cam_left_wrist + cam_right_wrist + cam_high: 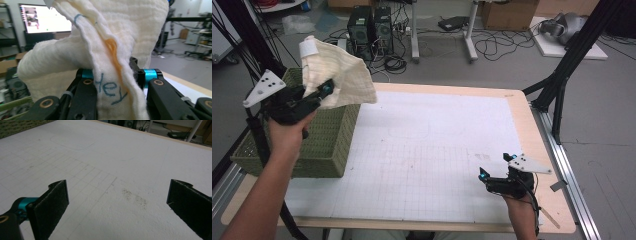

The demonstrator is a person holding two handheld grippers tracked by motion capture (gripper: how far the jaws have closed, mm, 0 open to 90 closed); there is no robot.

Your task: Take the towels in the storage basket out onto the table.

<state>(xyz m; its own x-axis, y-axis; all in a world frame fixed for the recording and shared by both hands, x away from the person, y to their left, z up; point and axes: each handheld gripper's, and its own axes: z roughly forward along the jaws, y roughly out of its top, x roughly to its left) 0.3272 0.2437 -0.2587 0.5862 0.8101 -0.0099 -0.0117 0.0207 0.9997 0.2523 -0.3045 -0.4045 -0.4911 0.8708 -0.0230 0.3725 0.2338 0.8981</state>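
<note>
A cream cloth (337, 70) hangs in the air above the green woven basket (324, 145) at the table's left. My left gripper (326, 91) is shut on it. From the left gripper view the cloth (112, 50) bulges up between the black jaws, showing an orange stain and blue writing. At the table's near right, my right gripper (494, 167) rests low over the white mat (427, 145). In the right gripper view its jaws stand wide open around bare mat (117, 182), with nothing between the pads (53, 202).
The basket takes up the left edge of the table. A faint dark smudge (135, 196) marks the mat ahead of the right gripper. Black frame posts (569, 55) stand past the table's right corner. Computers and cables lie on the floor beyond.
</note>
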